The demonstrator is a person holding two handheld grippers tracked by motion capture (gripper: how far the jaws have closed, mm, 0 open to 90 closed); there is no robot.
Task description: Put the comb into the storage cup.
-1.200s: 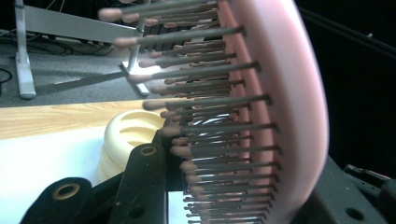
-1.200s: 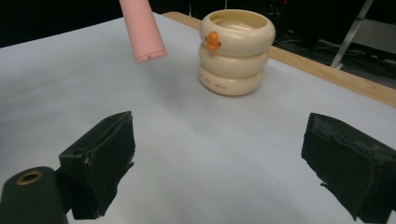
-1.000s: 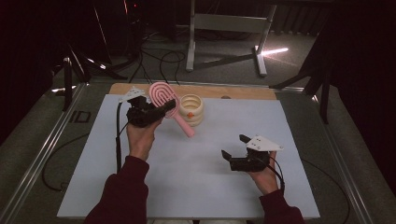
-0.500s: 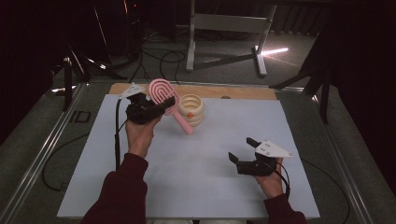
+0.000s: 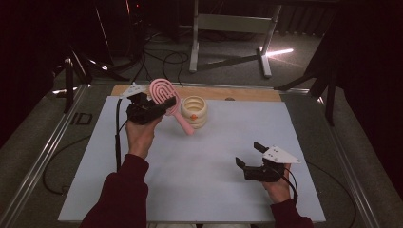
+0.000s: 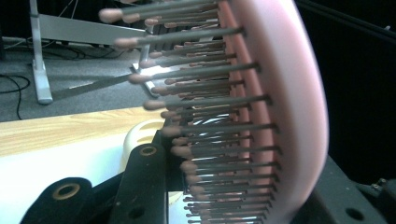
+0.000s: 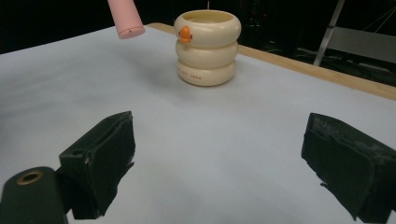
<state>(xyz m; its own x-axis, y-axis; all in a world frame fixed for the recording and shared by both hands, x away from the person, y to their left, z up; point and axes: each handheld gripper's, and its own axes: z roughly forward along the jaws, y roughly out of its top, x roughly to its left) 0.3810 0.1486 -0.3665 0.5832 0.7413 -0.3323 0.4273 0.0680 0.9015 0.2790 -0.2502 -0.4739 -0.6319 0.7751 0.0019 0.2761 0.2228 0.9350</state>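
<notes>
Hairbrush (image 5: 164,95), pink and oval-headed, is held off the tabletop (image 5: 190,161) in the left tool (image 5: 157,108), just to the left of the cream ringed cup (image 5: 194,111), which stands near the tabletop's far edge. The tool's jaws are clamped on the brush where head meets handle; in the left gripper view the bristles (image 6: 205,126) stand right against the black jaw, so the grip is firm and close to the head. The handle slants down and towards the cup, its blunt end (image 7: 126,21) hanging just left of the cup's rim and above the surface, as the right gripper view shows.

What has changed over the last second lies on the other side: the right tool (image 5: 251,156) has drawn back from the cup, towards the near right corner of the tabletop, while the brush and the left hand have kept their place beside the cup. That tool's jaws stand wide apart with nothing between them (bare tabletop shows through the gap).

My reading is that the right hand has cleared out of the way, leaving the left to lower the handle into the cup; the handle end would need to come a little further over the opening first.
</notes>
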